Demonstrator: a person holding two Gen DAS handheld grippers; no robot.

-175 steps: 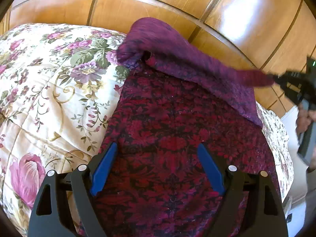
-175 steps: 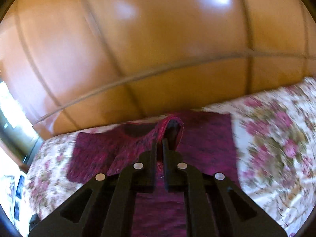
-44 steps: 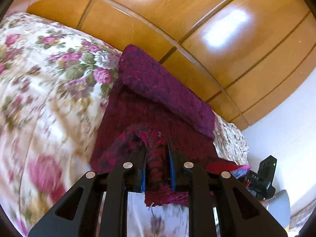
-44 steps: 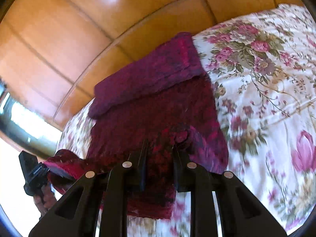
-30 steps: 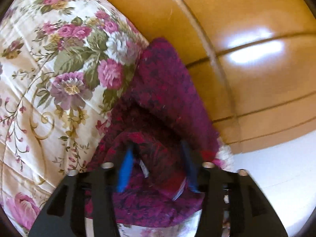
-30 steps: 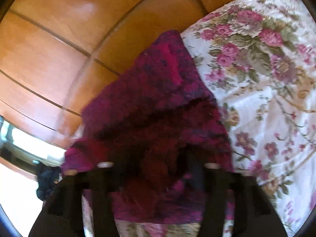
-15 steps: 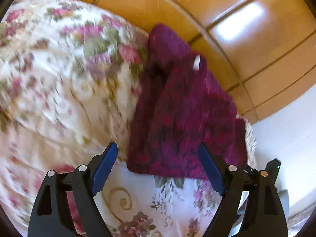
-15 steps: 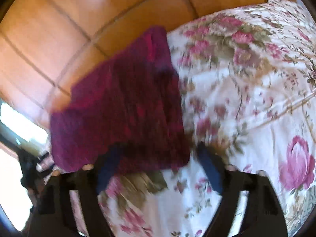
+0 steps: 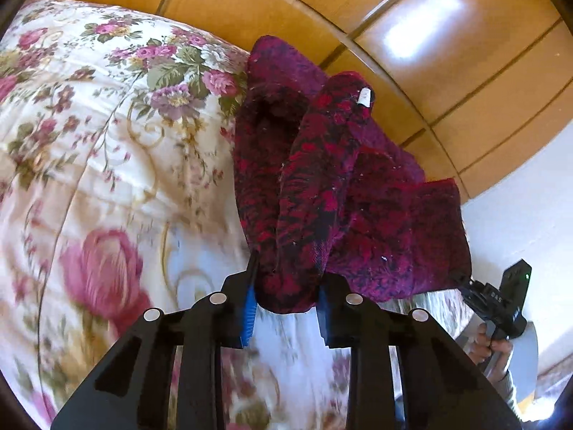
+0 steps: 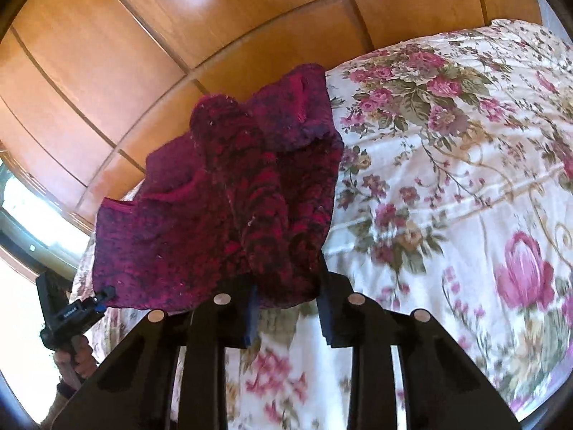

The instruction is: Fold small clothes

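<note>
Dark red knit sweater (image 9: 322,186) is bunched up on the floral bed (image 9: 107,143). The left gripper (image 9: 284,308) and right gripper (image 10: 286,308) have both just closed in, each pinching a near corner.

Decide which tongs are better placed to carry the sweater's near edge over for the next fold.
Neither clearly: left tongs and right tongs each pinch a near corner of the sweater, so both should probably lift together.
</note>
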